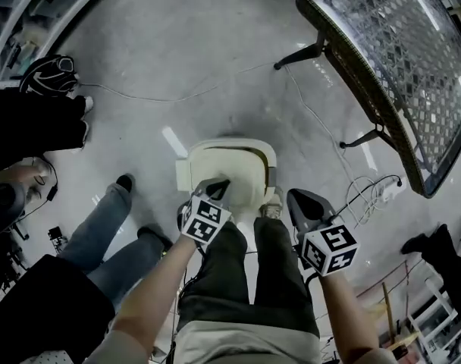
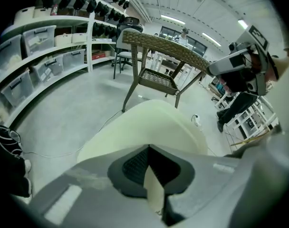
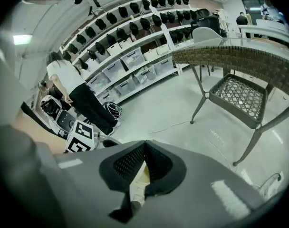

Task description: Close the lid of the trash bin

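Concrete floor (image 1: 177, 67), wicker chair (image 1: 397, 59) far right, well apart from the work. Cream bin (image 1: 191, 165) stands on the floor just ahead of the person's feet. Its lid (image 1: 238, 171) faces up, seen from overhead. Whether it is fully seated I cannot tell. Left tool (image 1: 219, 182) sits over the bin's near edge. In the left gripper view its jaws meet at the tips and grip nothing, with the lid's cream surface rising just beyond them. Touching or just short: unclear. Right tool (image 1: 294, 196) hangs beside the bin's right side, jaws likewise together, empty, apart from the lid. Judged step: closing push, left tool leading. Next move likely calls for the closed tips pressing down and forward on the lid until it lies flat on the rim, with the right tool spare to steady the bin.
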Demonstrator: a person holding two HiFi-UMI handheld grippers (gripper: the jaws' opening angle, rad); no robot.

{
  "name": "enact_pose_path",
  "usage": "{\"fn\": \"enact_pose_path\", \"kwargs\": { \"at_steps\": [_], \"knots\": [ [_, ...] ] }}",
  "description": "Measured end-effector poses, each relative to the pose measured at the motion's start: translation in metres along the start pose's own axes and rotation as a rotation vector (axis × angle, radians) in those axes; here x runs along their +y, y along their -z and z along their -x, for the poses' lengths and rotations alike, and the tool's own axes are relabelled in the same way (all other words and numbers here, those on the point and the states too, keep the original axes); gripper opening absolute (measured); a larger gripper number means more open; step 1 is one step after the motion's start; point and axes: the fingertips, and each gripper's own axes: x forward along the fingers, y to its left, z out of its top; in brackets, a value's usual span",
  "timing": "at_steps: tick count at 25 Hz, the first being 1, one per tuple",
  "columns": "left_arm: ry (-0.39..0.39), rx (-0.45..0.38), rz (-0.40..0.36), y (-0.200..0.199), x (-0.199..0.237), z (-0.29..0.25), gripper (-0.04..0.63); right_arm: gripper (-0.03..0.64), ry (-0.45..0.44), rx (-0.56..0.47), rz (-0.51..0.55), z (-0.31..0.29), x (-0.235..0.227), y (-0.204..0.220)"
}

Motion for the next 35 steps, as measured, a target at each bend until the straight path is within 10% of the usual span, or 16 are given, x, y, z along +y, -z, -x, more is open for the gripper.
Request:
{"fn": "enact_pose_path", "kwargs": {
  "at_steps": [17, 35],
  "knots": [
    [-0.062, 0.027, 0.023, 0.004, 0.001, -0.029, 0.003, 0.003, -0.040, 0.022, 0.005, -0.026, -0.025, 0.018],
    [-0.230, -0.418, -0.168, -0.227, -0.034, 0.295, 0.003, 0.003, -0.088, -0.314, 0.235, 0.177, 0.107, -0.200]
  ]
}}
